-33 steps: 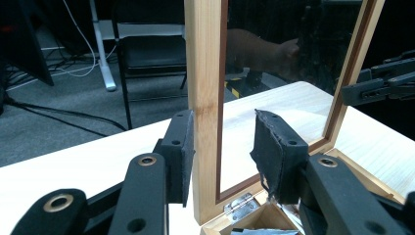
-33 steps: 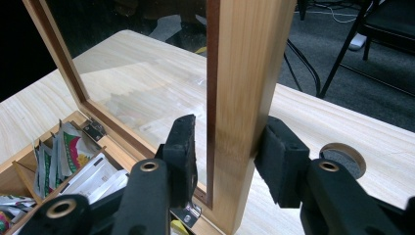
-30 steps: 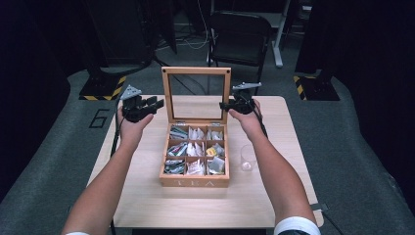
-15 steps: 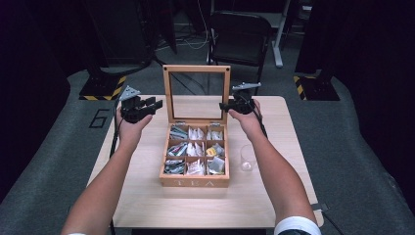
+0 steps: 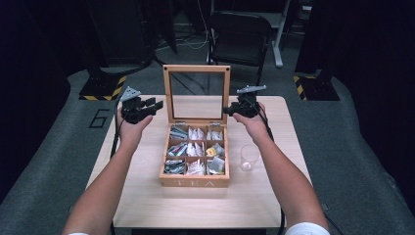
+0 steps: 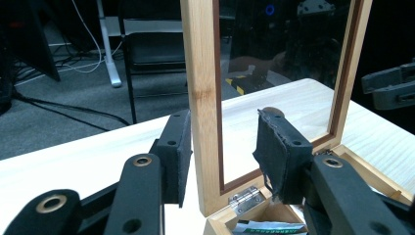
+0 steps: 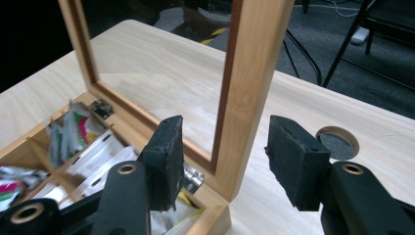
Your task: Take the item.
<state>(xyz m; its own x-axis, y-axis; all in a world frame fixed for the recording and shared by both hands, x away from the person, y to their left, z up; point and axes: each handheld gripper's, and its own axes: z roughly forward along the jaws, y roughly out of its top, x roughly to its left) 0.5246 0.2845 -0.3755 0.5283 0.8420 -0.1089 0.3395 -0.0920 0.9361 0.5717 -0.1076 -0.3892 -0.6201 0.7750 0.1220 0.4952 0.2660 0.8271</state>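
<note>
The wooden box (image 5: 195,161) stands in the middle of the table (image 5: 147,205), and the word "TEA" is written on its front wall. Its glass lid (image 5: 196,93) stands upright at the back. On the dark floor left of the table a number "6" (image 5: 99,119) can be read.

The left gripper (image 5: 152,104) is at the left side bar of the lid. In the left gripper view the bar stands between the jaws: one pad is against the wood, the other is apart, so the jaws do not press; they have just been opening.

The right gripper (image 5: 228,110) is at the right side bar, and its jaws stand apart from the wood on both sides; they also have just been opening.

The tea bags (image 5: 195,149) in the compartments are too small to read. A clear glass (image 5: 249,157) stands just beside the box.
</note>
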